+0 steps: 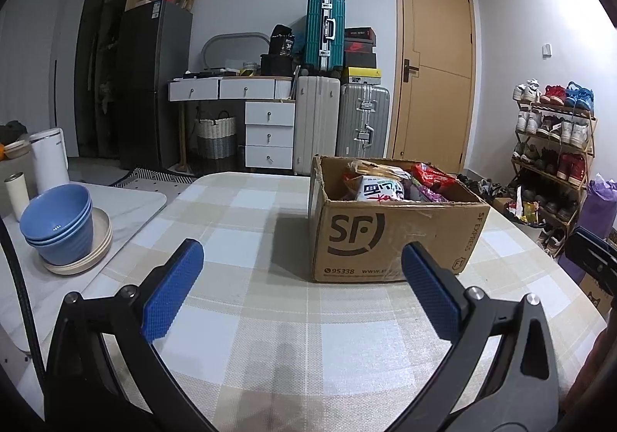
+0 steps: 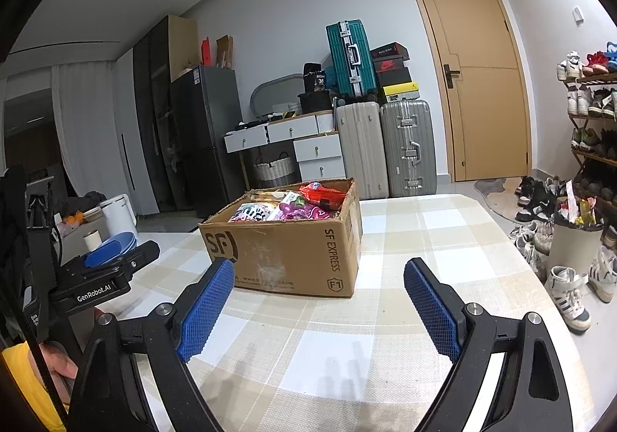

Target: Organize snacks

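Note:
A brown SF cardboard box (image 1: 389,235) stands open on the checked tablecloth (image 1: 239,223), filled with several snack packets (image 1: 381,191). It also shows in the right wrist view (image 2: 285,250) with its snack packets (image 2: 293,206). My left gripper (image 1: 300,258) is open and empty, low over the cloth just short of the box front. My right gripper (image 2: 320,277) is open and empty, near the box's right front corner. The left gripper also shows at the left edge of the right wrist view (image 2: 115,258).
Stacked blue bowls (image 1: 58,223) on a plate, a white kettle (image 1: 48,158) and a white cup (image 1: 17,194) stand on a marble top to the left. A shoe rack (image 1: 555,162) and a bin (image 2: 574,243) stand off the table's right edge. Suitcases and drawers line the far wall.

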